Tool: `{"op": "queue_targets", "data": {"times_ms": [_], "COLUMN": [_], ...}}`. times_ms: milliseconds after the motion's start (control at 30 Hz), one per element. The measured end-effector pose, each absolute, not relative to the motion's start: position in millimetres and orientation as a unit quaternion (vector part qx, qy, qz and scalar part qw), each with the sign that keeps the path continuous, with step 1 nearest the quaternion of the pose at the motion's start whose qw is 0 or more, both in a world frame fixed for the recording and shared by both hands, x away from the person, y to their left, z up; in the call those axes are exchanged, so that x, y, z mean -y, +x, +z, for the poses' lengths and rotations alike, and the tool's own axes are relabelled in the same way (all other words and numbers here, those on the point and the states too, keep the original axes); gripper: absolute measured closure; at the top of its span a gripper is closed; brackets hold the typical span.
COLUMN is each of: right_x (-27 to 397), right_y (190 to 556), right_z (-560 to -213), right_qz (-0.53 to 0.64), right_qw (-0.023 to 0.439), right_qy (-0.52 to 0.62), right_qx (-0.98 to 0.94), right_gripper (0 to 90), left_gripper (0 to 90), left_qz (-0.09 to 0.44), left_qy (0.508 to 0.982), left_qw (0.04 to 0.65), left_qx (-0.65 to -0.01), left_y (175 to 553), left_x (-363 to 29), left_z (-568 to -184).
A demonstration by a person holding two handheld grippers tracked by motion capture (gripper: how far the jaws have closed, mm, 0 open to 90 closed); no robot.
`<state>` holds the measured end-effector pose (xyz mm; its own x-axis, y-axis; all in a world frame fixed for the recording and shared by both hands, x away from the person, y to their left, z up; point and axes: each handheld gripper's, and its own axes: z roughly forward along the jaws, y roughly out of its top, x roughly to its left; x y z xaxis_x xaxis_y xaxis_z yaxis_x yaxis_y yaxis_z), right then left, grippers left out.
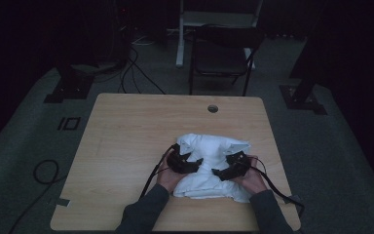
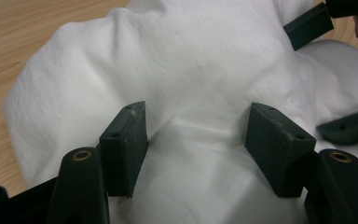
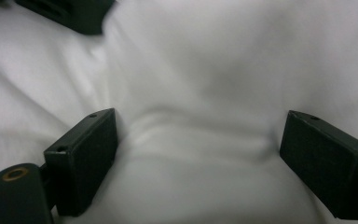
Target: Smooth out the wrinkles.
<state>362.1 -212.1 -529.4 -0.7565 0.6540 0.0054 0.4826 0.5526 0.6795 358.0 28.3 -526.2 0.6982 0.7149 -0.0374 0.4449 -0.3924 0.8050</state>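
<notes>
I see a soft, wrinkled white cloth (image 1: 209, 165) bunched at the wooden table's (image 1: 126, 146) near right, long axis near-to-far. Left gripper (image 2: 196, 135) and right gripper (image 3: 200, 158): jaws spread, pinching nothing.

A dim room: grey floor (image 1: 24, 146) (cables trailing), a dark chair (image 1: 221, 56) behind the wooden table (image 1: 126, 126).

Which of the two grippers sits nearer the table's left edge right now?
The left gripper, over the white cloth's left half; the right gripper sits over its right half.
</notes>
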Motion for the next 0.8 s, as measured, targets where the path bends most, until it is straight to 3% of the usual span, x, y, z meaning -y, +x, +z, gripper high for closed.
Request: {"op": "queue_targets", "data": {"times_ms": [300,467,800], "right_x": [239,243,248], "right_y": [330,316,330], "right_z": [-516,-533,-546], "right_qz": [0.364,0.268,0.317], "right_qw": [0.132,0.155,0.104], "right_qy": [0.315,0.297,0.317], "right_qx": [-0.866,-0.903,-0.887], "right_gripper": [15.4,19.9,22.8], "left_gripper": [35.5,35.4,34.1], "left_qz": [0.139,0.139,0.151], "left_qy": [0.806,0.819,0.809], "left_qw": [0.463,0.452,0.449], "left_qx": [-0.342,-0.326,-0.348], "left_y": [315,296,305], "left_x": [-63,-60,-66], "left_z": [-510,-529,-537]}}
